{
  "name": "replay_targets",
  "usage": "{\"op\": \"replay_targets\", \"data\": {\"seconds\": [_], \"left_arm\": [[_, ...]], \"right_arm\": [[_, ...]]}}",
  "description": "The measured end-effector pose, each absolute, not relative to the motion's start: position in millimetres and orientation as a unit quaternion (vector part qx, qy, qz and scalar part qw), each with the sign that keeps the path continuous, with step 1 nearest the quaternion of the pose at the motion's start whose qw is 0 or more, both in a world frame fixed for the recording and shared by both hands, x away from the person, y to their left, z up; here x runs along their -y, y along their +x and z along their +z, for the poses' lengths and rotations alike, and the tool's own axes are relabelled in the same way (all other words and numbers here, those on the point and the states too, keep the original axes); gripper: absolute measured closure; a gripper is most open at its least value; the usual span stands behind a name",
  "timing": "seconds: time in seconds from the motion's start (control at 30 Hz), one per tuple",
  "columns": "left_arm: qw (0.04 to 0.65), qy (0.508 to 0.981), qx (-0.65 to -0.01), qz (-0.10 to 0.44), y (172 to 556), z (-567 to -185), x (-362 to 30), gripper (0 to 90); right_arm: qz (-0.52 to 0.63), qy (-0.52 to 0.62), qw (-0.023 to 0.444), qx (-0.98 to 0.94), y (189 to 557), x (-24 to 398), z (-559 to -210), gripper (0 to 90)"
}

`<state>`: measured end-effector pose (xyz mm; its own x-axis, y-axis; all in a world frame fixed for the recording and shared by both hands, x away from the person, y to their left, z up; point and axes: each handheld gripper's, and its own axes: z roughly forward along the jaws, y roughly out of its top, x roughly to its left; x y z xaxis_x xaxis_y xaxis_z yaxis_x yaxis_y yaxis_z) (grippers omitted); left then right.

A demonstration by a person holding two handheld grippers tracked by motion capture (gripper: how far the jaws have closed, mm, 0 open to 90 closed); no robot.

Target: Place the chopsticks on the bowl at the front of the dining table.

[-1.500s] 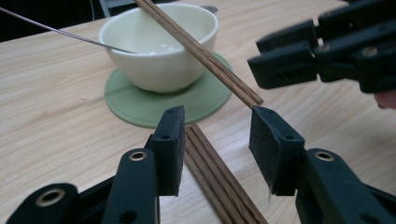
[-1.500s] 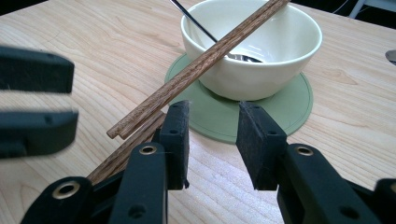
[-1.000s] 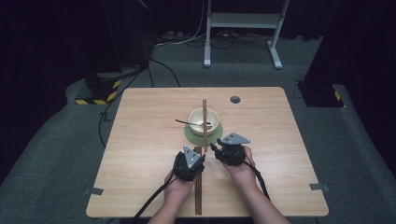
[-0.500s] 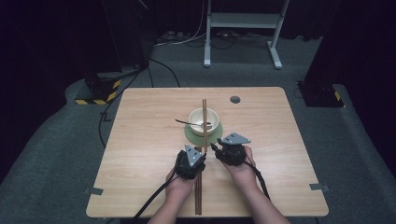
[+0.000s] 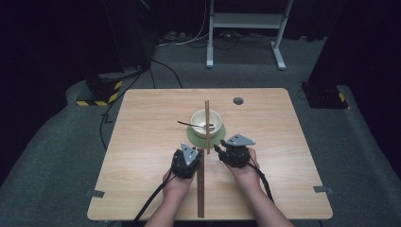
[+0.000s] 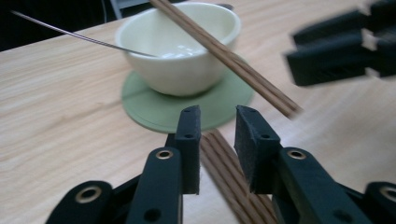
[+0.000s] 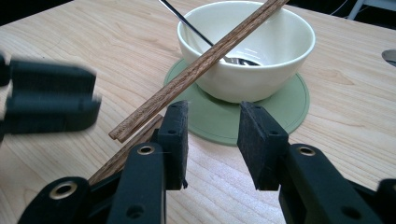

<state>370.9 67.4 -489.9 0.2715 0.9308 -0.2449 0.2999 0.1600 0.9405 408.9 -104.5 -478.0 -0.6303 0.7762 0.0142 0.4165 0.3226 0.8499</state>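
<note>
Two grippers are seen near one bowl [image 5: 206,123]: the left gripper [image 6: 217,133] has just been closing, its jaws apart astride a stick [image 6: 233,186] flat on the table [image 5: 142,142], seemingly untouched. The right gripper [image 7: 212,128] is held apart, empty. A second stick [image 5: 207,125] is propped across the bowl, which holds one spoon [image 5: 191,125] on one green coaster [image 5: 194,138].

One brown wooden chopstick [image 5: 206,124] rested tilted across the cream bowl's [image 5: 206,123] rim; the second chopstick [image 5: 200,189] lay flat on the table, near it.
</note>
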Motion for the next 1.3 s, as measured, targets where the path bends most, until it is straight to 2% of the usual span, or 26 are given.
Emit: {"op": "replay_targets", "data": {"seconds": [0.13,0.4,0.57,0.93,1.03,1.3], "left_arm": [[0.553,0.573,-0.534,0.286,387,-485,-73,74.7],[0.574,0.563,-0.527,0.275,414,-489,-65,75.4],[0.565,0.561,-0.538,0.275,429,-496,-65,75.3],[0.564,0.570,-0.532,0.271,437,-498,-59,75.2],[0.572,0.558,-0.538,0.268,438,-497,-58,75.2],[0.567,0.570,-0.528,0.272,438,-497,-57,75.4]], "right_arm": [[0.443,0.382,0.202,-0.786,409,106,-478,64.0],[0.451,0.399,0.184,-0.776,420,111,-474,65.5],[0.428,0.410,0.208,-0.778,435,92,-476,71.1],[0.394,0.410,0.251,-0.783,447,71,-477,72.5],[0.390,0.406,0.259,-0.785,447,69,-476,72.5],[0.382,0.402,0.255,-0.792,447,64,-480,72.6]]}}
